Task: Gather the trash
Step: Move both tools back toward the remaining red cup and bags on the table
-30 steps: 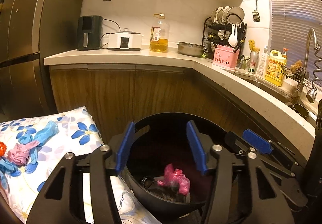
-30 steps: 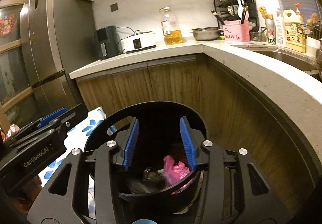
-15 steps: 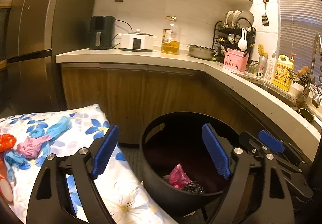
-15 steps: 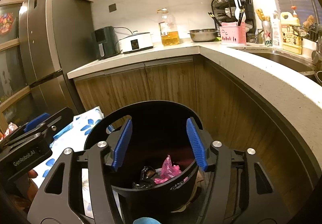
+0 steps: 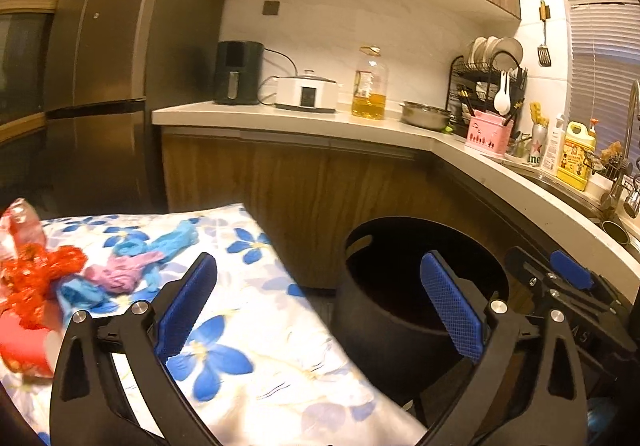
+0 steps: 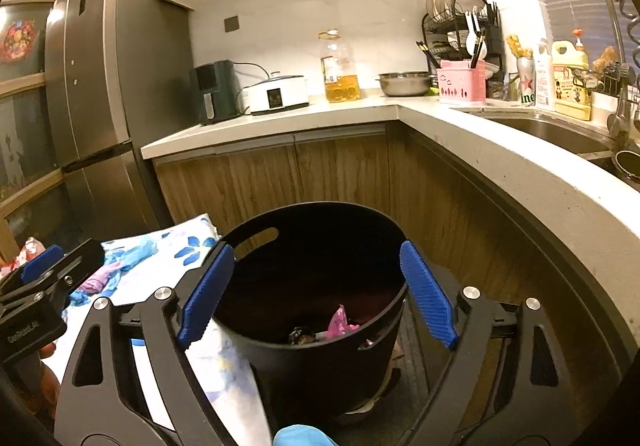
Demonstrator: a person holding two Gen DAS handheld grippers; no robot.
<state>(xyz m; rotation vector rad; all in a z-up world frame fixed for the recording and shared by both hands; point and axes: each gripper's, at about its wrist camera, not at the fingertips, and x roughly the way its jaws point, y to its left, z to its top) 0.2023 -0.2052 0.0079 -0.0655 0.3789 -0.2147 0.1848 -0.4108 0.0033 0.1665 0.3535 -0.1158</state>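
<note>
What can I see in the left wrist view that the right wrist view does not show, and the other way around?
Only the left wrist view shows the red crumpled trash and red paper cup on the floral cloth. Only the right wrist view shows the pink wrapper and dark scrap inside the black bin, and the sink basin. Both show the bin, cloth, blue and pink gloves, and both empty claws opening.

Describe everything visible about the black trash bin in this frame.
The black trash bin is a round, matte, plastic-looking tub standing upright on the floor, with slot handles cut below its rim. It sits between the floral cloth and the wooden cabinets. Inside lie pink crumpled plastic and dark scraps. Neither claw touches it.
</note>
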